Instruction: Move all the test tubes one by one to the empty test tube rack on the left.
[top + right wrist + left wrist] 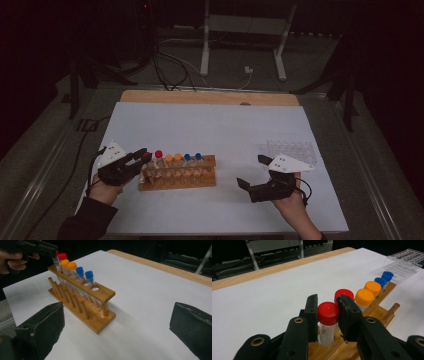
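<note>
A wooden rack stands on the white table and holds capped tubes: two red, two orange, two blue. My left gripper is at the rack's left end, shut on the cap of the end red-capped tube, whose clear body stands upright in the end hole. The second red cap is just behind it. From the high view the left gripper points right at that end. My right gripper rests open to the right of the rack with nothing between its wide-apart jaws.
A clear plastic well plate lies at the right, behind the right hand. The white sheet covers a wooden tabletop, whose far edge shows. Cables and stand legs lie on the floor beyond.
</note>
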